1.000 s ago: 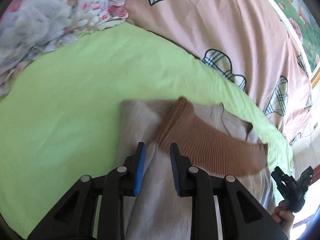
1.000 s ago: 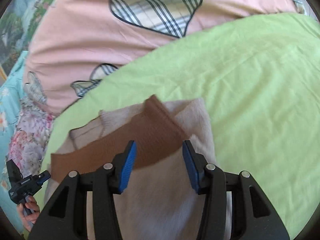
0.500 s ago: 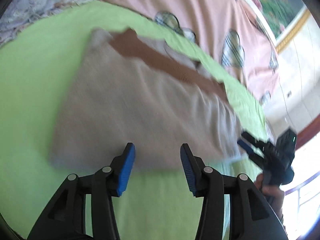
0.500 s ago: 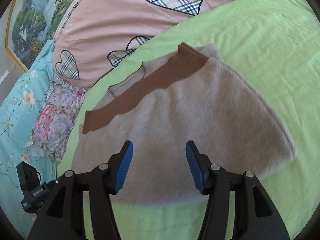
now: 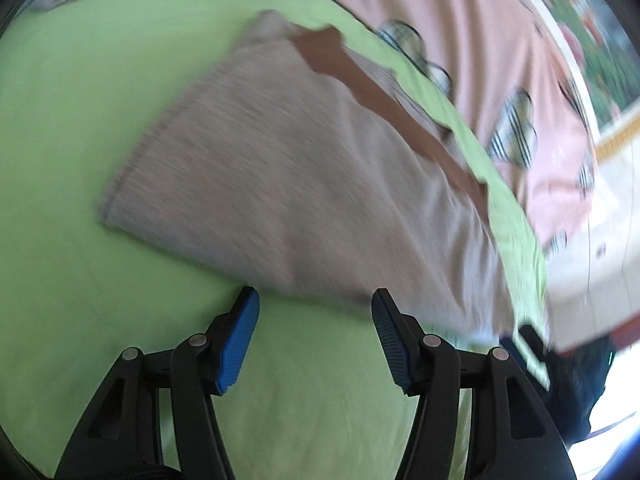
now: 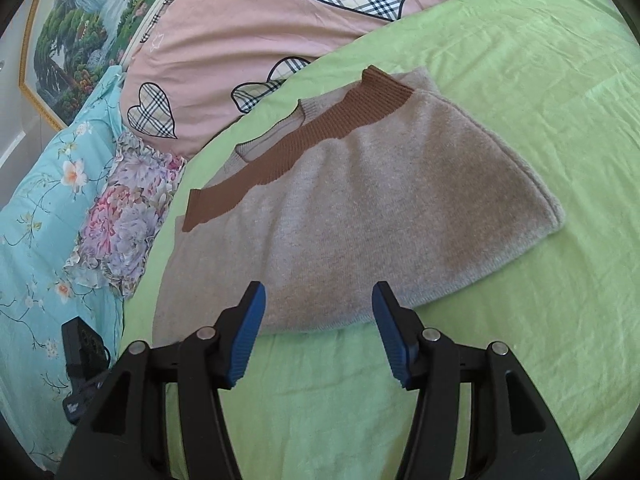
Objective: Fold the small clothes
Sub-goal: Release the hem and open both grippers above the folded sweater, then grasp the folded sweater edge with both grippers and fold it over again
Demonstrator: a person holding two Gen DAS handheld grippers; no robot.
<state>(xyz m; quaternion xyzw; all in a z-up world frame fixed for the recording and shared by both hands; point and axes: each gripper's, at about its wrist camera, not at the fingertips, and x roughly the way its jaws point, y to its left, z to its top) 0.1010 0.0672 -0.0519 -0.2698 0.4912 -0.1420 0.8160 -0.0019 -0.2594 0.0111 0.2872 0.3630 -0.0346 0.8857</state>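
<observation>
- The folded grey sweater (image 6: 340, 208) lies on the green bed sheet (image 6: 520, 80), just ahead of both grippers, its long axis running across their line.
- Right gripper (image 6: 318, 322): released, nothing held, its fingertips over the near hem.
- Left gripper (image 5: 316, 332): jaws opening, nothing between them.
- Only the right view is sharp, showing the brown ribbed band (image 6: 304, 136).

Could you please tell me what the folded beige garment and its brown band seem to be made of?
The folded beige garment looks like soft, matte knitted wool or similar, going by its fuzzy surface. Its brown band appears to be ribbed knit: fine parallel ridges show.
</observation>
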